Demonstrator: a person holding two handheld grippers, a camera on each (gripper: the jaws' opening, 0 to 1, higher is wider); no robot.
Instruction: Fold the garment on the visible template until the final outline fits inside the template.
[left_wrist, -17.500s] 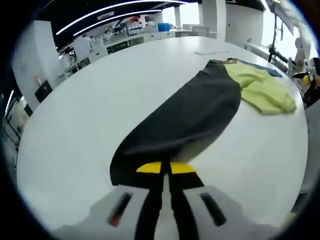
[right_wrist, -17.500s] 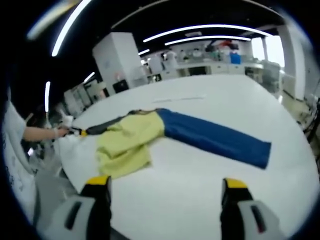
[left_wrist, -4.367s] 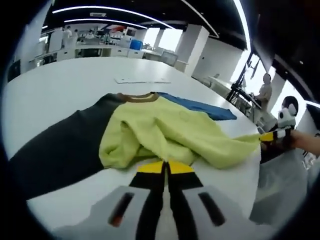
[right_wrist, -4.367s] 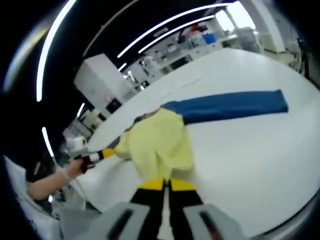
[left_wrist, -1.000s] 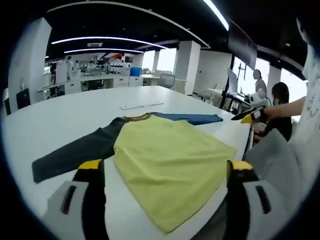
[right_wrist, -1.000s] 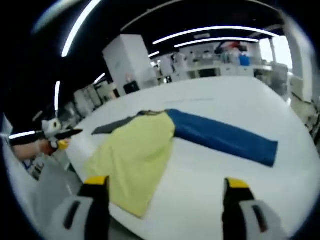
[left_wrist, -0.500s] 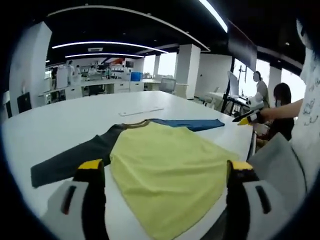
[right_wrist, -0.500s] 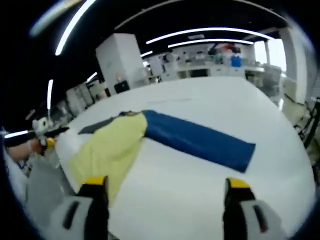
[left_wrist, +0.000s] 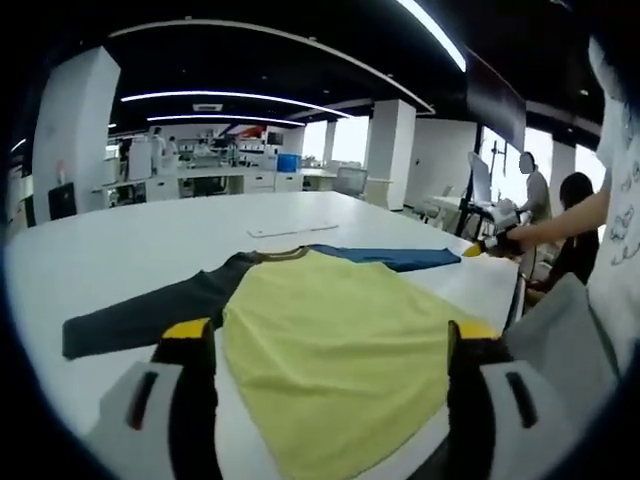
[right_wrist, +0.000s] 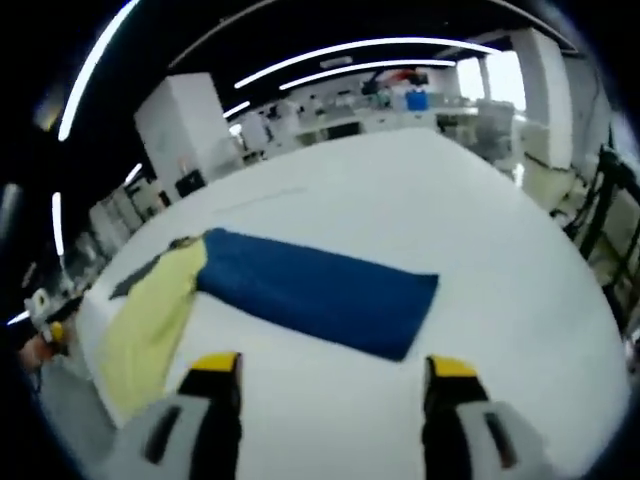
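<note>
In the left gripper view my left gripper (left_wrist: 330, 350) hangs with its jaws spread wide and nothing between them. Below it the long-sleeved garment with a yellow-green body (left_wrist: 340, 345) lies flat on the large white desk (left_wrist: 150, 245), its hem close to the near edge. The charcoal sleeve (left_wrist: 150, 310) stretches toward the desk's left side and the blue sleeve (left_wrist: 395, 258) toward the right. The other gripper (left_wrist: 485, 245) shows at the right, held in a hand (left_wrist: 515, 238). I cannot make out any template outline here, so I risk folding to a guessed boundary.

In the right gripper view my right gripper (right_wrist: 327, 395) is also spread and empty, above the cuff end of the blue sleeve (right_wrist: 320, 290), which lies well in from the desk's far edge. I judge the chief risks to be pinching only the top layer or dragging the body, which would bunch the flat cloth or pull the hem over the near edge.
</note>
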